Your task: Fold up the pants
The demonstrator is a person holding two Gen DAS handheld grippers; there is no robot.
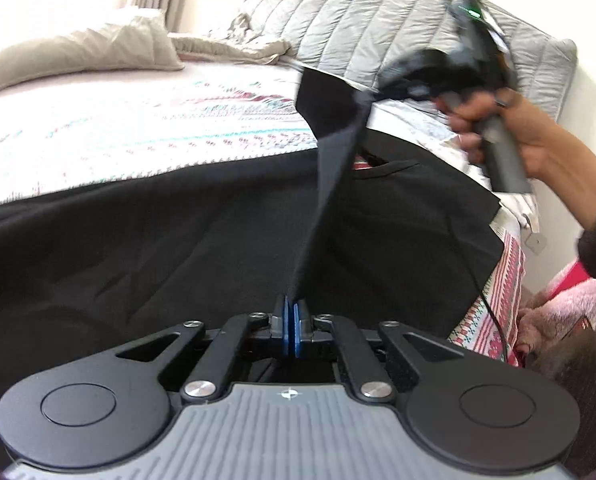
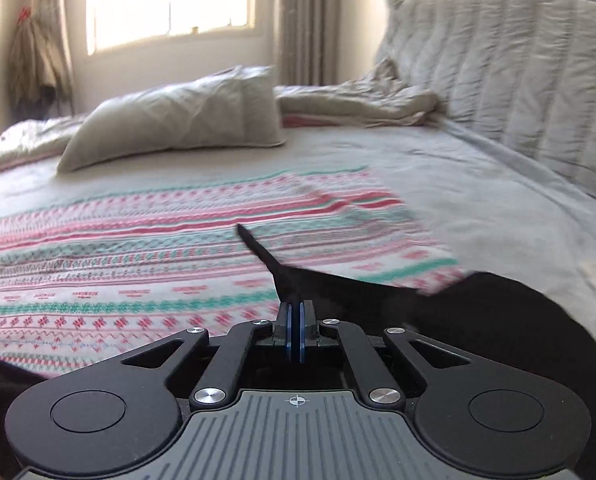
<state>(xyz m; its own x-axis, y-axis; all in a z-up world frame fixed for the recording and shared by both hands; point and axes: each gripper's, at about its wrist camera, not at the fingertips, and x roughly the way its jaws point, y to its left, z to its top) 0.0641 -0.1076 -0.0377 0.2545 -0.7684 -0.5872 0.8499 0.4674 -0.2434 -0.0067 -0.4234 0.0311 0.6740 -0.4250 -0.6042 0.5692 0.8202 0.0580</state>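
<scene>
The black pants (image 1: pixel 177 240) lie spread over the near part of the bed. My left gripper (image 1: pixel 291 308) is shut on an edge of the pants, and a taut strip of black cloth (image 1: pixel 330 184) runs from it up to the right gripper (image 1: pixel 362 98), which a hand holds above the bed at the upper right. In the right wrist view my right gripper (image 2: pixel 295 310) is shut on a corner of the pants (image 2: pixel 498 320), with a pointed flap (image 2: pixel 257 248) sticking up beyond the fingers.
The bed has a patterned pink and teal cover (image 2: pixel 137 260). A beige pillow (image 2: pixel 177 120) and crumpled bedding (image 2: pixel 358 100) lie at the far side. A grey quilted headboard (image 2: pixel 518 80) stands on the right. A pink fluffy item (image 1: pixel 570 308) lies off the bed's right edge.
</scene>
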